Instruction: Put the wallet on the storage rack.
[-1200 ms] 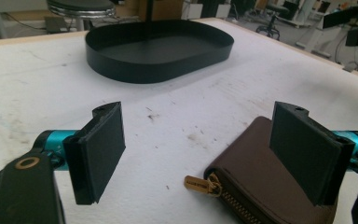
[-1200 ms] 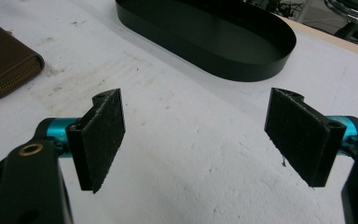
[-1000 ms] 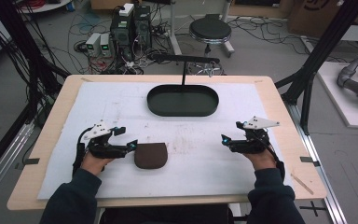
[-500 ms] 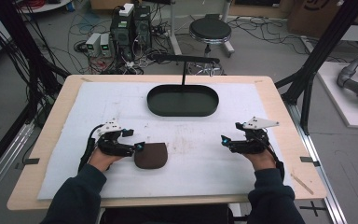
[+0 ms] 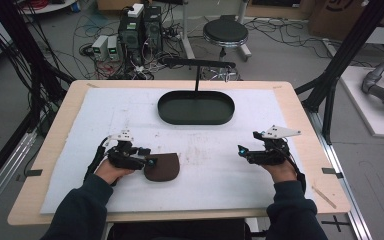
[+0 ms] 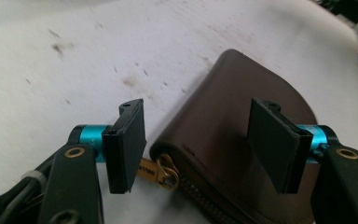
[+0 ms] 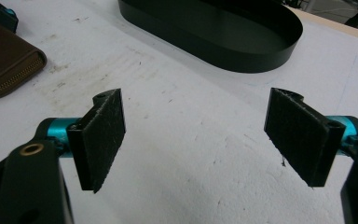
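Note:
A brown zippered leather pouch (image 5: 162, 167) lies flat on the white mat, front and left of centre. My left gripper (image 5: 148, 159) is open at the pouch's left edge. In the left gripper view the pouch (image 6: 242, 130) lies between and under my open left gripper (image 6: 205, 144), its brass zipper pull (image 6: 164, 171) near the left pad, and one pad hangs over the leather. My right gripper (image 5: 241, 150) hovers open over bare mat at the front right, nothing between its pads (image 7: 103, 135). The right gripper view shows the pouch (image 7: 4, 60) far off at the left.
A black oval tray (image 5: 196, 107) sits at the back centre of the mat, with a black stand (image 5: 198, 64) rising behind it; the tray (image 7: 214, 28) also lies ahead in the right gripper view. The white mat (image 5: 205, 150) covers most of the wooden table (image 5: 310, 130).
My left gripper has moved right, from well left of the pouch to its left edge, still open. The right gripper has stayed put.

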Tool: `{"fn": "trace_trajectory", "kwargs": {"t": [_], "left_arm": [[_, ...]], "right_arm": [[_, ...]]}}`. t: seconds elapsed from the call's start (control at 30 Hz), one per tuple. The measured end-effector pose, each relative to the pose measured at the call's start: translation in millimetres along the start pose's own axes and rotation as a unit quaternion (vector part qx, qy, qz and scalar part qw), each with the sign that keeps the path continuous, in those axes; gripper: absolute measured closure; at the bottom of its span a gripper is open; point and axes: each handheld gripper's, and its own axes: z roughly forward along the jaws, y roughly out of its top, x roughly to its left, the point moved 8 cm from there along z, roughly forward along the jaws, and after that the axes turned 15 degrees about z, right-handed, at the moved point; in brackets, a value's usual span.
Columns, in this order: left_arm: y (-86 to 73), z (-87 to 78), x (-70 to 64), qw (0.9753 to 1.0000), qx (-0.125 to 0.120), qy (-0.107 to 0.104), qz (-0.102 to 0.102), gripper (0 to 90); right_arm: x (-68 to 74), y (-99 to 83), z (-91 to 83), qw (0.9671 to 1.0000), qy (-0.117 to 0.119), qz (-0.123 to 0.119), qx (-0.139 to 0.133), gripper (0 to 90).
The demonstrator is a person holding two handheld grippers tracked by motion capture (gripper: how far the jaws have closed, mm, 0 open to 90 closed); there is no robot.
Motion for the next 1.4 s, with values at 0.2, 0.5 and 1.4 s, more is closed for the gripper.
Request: {"fn": "trace_trajectory", "kwargs": {"t": [0.2,0.5,1.4], "left_arm": [[0.1,-0.3,-2.0,0.9999,0.004,0.000,0.013,44.0],[4.4,-6.1,1.1,0.9990,-0.005,0.030,0.032,60.6],[-11.2,-45.8,41.7,0.9868,-0.033,0.155,-0.031,54.6]], "right_arm": [[-0.1,-0.2,-0.2,1.0000,-0.002,0.001,0.000,20.8],[-1.3,-0.2,0.2,1.0000,-0.007,0.003,0.001,20.8],[0.3,-1.0,1.5,1.0000,-0.004,0.001,0.004,23.7]]}}
